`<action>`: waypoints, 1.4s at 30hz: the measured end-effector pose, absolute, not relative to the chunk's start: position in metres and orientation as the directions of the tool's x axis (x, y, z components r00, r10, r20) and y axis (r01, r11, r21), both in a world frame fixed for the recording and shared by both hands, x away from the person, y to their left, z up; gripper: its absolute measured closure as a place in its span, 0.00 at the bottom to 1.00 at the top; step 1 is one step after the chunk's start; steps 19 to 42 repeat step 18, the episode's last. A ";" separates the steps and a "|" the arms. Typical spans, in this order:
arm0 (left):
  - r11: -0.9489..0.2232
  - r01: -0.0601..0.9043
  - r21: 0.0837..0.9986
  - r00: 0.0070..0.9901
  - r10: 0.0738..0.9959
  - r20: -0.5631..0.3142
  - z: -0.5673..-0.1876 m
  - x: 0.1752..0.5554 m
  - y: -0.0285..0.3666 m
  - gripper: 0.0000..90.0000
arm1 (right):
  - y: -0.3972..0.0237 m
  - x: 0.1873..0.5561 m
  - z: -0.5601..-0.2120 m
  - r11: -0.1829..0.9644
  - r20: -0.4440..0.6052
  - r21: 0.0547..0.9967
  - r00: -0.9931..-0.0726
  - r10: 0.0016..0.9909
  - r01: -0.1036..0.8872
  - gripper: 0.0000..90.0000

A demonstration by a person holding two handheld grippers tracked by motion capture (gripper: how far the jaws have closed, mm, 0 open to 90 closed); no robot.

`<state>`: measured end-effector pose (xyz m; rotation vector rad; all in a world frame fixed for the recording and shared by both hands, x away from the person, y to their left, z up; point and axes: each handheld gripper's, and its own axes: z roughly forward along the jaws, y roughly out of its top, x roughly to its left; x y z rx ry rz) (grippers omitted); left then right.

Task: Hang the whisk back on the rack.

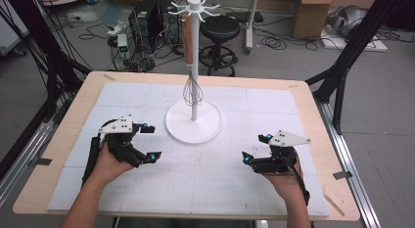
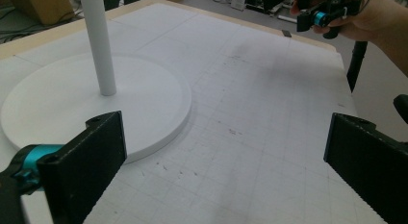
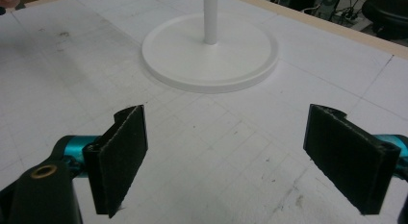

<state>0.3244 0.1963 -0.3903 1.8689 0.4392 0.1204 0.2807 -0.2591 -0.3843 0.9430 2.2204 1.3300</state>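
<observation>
A white stand [image 1: 194, 52] with a round base [image 1: 181, 127] rises at the table's middle. A whisk [image 1: 192, 88] with a wooden handle hangs from one of its top hooks. My left gripper [image 1: 149, 142] rests on the mat left of the base, jaws wide open and empty. In the left gripper view the base [image 2: 57, 104] lies just beyond the left jaw. My right gripper [image 1: 254, 148] sits on the mat right of the base, open with nothing between its jaws. The base [image 3: 211, 60] lies ahead of it in the right gripper view.
A white gridded mat [image 1: 205, 164] covers the wooden table [image 1: 318, 125]. Behind the table stand a black stool [image 1: 219, 30], computer cases and cables on the floor. Black frame legs [image 1: 342, 66] flank the table's sides.
</observation>
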 end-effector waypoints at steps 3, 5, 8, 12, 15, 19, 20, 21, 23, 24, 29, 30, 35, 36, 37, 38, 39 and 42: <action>-0.281 0.239 0.929 0.925 0.356 -0.131 -0.391 0.324 0.196 0.02 | -0.260 0.281 -0.384 0.326 0.014 0.879 -0.701 0.713 0.348 0.16; -0.284 0.239 0.929 0.925 0.356 -0.130 -0.391 0.325 0.195 0.02 | -0.260 0.281 -0.384 0.325 0.014 0.879 -0.701 0.713 0.349 0.16; -0.282 0.241 0.929 0.925 0.357 -0.132 -0.391 0.325 0.196 0.02 | -0.260 0.281 -0.384 0.324 0.017 0.878 -0.700 0.714 0.352 0.16; -0.283 0.244 0.928 0.925 0.356 -0.135 -0.391 0.325 0.196 0.02 | -0.259 0.281 -0.385 0.331 0.013 0.876 -0.703 0.712 0.351 0.16; -0.285 0.244 0.927 0.925 0.354 -0.135 -0.392 0.325 0.195 0.02 | -0.260 0.282 -0.386 0.330 0.014 0.876 -0.701 0.713 0.353 0.16; -0.286 0.247 0.926 0.924 0.358 -0.136 -0.393 0.326 0.195 0.02 | -0.260 0.282 -0.386 0.328 0.017 0.876 -0.701 0.713 0.354 0.16; -0.286 0.247 0.926 0.924 0.358 -0.136 -0.393 0.326 0.195 0.02 | -0.260 0.282 -0.386 0.328 0.017 0.876 -0.701 0.713 0.354 0.16; -0.286 0.247 0.926 0.924 0.358 -0.136 -0.393 0.326 0.195 0.02 | -0.260 0.282 -0.386 0.328 0.017 0.876 -0.701 0.713 0.354 0.16; -0.286 0.247 0.926 0.924 0.358 -0.136 -0.393 0.326 0.195 0.02 | -0.260 0.282 -0.386 0.328 0.017 0.876 -0.701 0.713 0.354 0.16; -0.286 0.247 0.926 0.924 0.358 -0.136 -0.393 0.326 0.195 0.02 | -0.260 0.282 -0.386 0.328 0.017 0.876 -0.701 0.713 0.354 0.16; -0.286 0.247 0.926 0.924 0.358 -0.136 -0.393 0.326 0.195 0.02 | -0.260 0.282 -0.386 0.328 0.017 0.876 -0.701 0.713 0.354 0.16; -0.286 0.247 0.926 0.924 0.358 -0.136 -0.393 0.326 0.195 0.02 | -0.260 0.282 -0.386 0.328 0.017 0.876 -0.701 0.713 0.354 0.16; -0.286 0.247 0.926 0.924 0.358 -0.136 -0.393 0.326 0.195 0.02 | -0.260 0.282 -0.386 0.328 0.017 0.876 -0.701 0.713 0.354 0.16; -0.286 0.247 0.926 0.924 0.358 -0.136 -0.393 0.326 0.195 0.02 | -0.260 0.282 -0.386 0.328 0.017 0.876 -0.701 0.713 0.354 0.16; -0.286 0.247 0.926 0.924 0.358 -0.136 -0.393 0.326 0.195 0.02 | -0.260 0.282 -0.386 0.328 0.017 0.876 -0.701 0.713 0.354 0.16; -0.286 0.247 0.926 0.924 0.358 -0.136 -0.393 0.326 0.195 0.02 | -0.260 0.282 -0.386 0.328 0.017 0.876 -0.701 0.713 0.354 0.16; -0.286 0.247 0.926 0.924 0.358 -0.136 -0.393 0.326 0.195 0.02 | -0.260 0.282 -0.386 0.328 0.017 0.876 -0.701 0.713 0.354 0.16; -0.286 0.247 0.926 0.924 0.358 -0.136 -0.393 0.326 0.195 0.02 | -0.260 0.282 -0.386 0.328 0.017 0.876 -0.701 0.713 0.354 0.16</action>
